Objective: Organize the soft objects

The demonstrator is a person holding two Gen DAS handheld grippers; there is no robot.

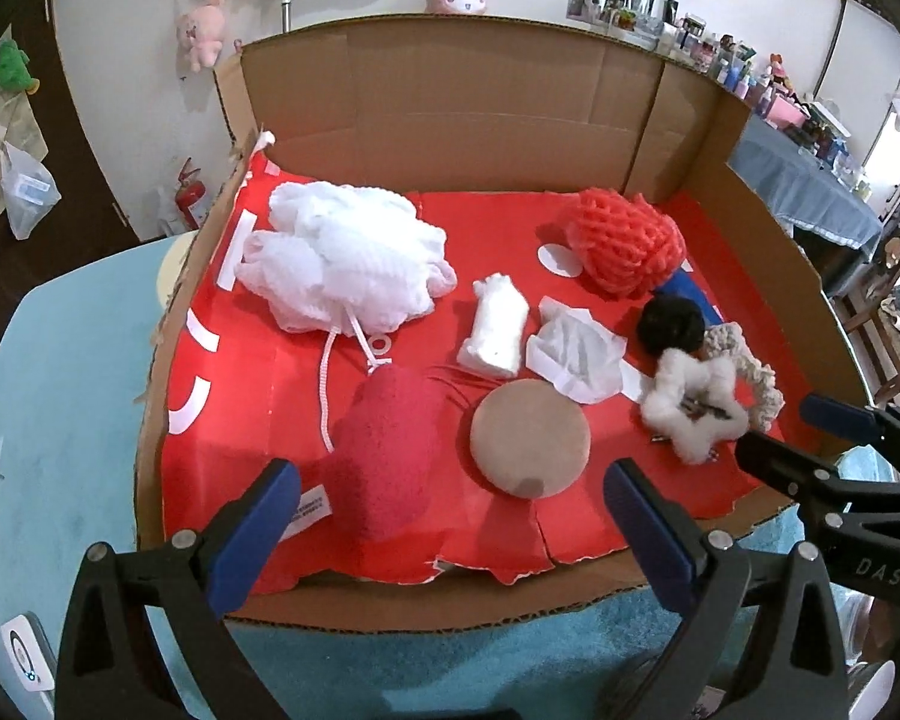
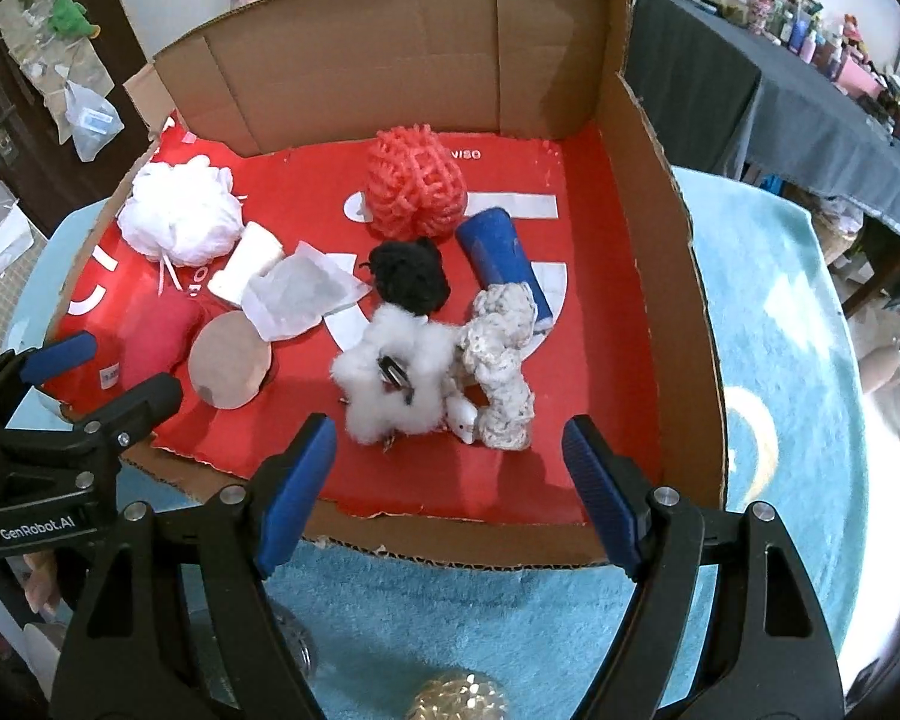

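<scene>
A cardboard tray (image 1: 450,108) with a red floor holds several soft things: a white mesh pouf (image 1: 342,264), a red net pouf (image 1: 624,243), a pink plush piece (image 1: 390,450), a tan round sponge (image 1: 528,438), a white fluffy star clip (image 1: 693,414) and a black ball (image 1: 672,324). My left gripper (image 1: 450,534) is open and empty at the tray's near edge, in front of the plush and sponge. My right gripper (image 2: 450,486) is open and empty, just short of the star clip (image 2: 396,372) and a knitted cream scrunchie (image 2: 504,360).
A white folded cloth (image 1: 498,330), a crumpled white pouch (image 1: 576,354) and a blue tube (image 2: 501,258) also lie in the tray. The tray rests on a light blue furry mat (image 2: 780,360). A cluttered table (image 2: 810,90) stands at the right.
</scene>
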